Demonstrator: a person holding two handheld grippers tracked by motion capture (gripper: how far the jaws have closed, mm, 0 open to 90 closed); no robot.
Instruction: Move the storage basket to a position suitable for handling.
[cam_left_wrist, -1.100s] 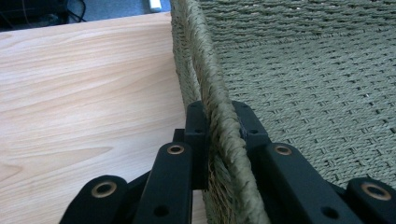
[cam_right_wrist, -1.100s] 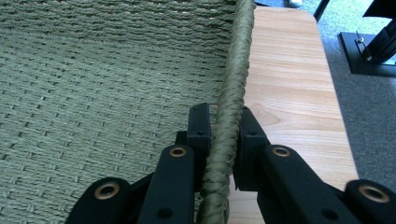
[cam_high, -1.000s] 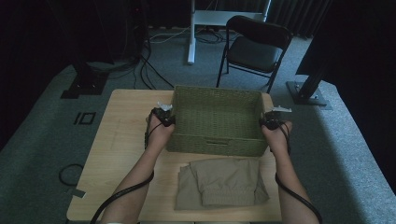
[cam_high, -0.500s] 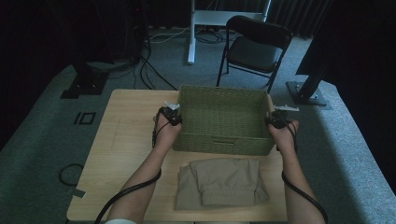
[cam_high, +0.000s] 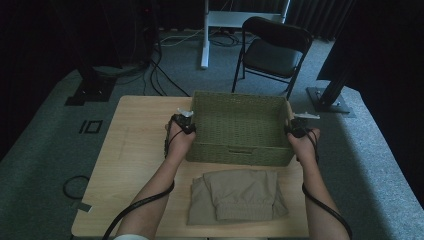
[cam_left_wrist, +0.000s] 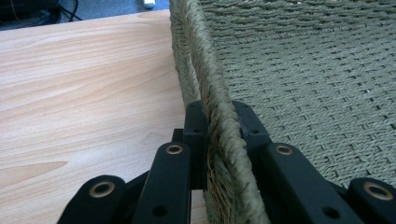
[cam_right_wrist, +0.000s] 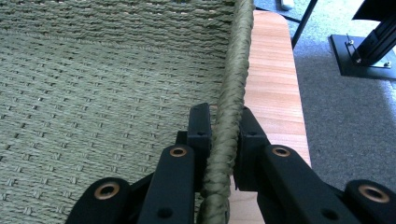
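Since the earlier frames, the woven basket (cam_high: 239, 127) sits farther from the person on the counter (cam_high: 135, 150), opening a wider gap to the folded garment (cam_high: 237, 195) at the near edge. Both forearms have extended forward with it. The garment has not shifted.

The left hand-held gripper (cam_high: 187, 125) is clamped on the basket's left rim; in the left gripper view its jaws pinch the braided edge (cam_left_wrist: 219, 121), one jaw outside, one inside. The right hand-held gripper (cam_high: 296, 129) is clamped likewise on the right rim, its jaws closed on the braid (cam_right_wrist: 226, 126).

Hidden or unclear: in the high view both sets of jaws are covered by the hands and gripper bodies. The basket's floor is dim in that view, so its contents cannot be judged there; the parts seen in the gripper views show bare weave. The room beyond is dark; a folding chair (cam_high: 274, 52) stands behind the counter.

Materials: the basket is rectangular, olive-green twisted cord in tight rows, with a thick braided rim and a handle slot in the near wall. The counter is pale wood grain with rounded corners. The garment is tan cloth, folded flat, with a ribbed hem.
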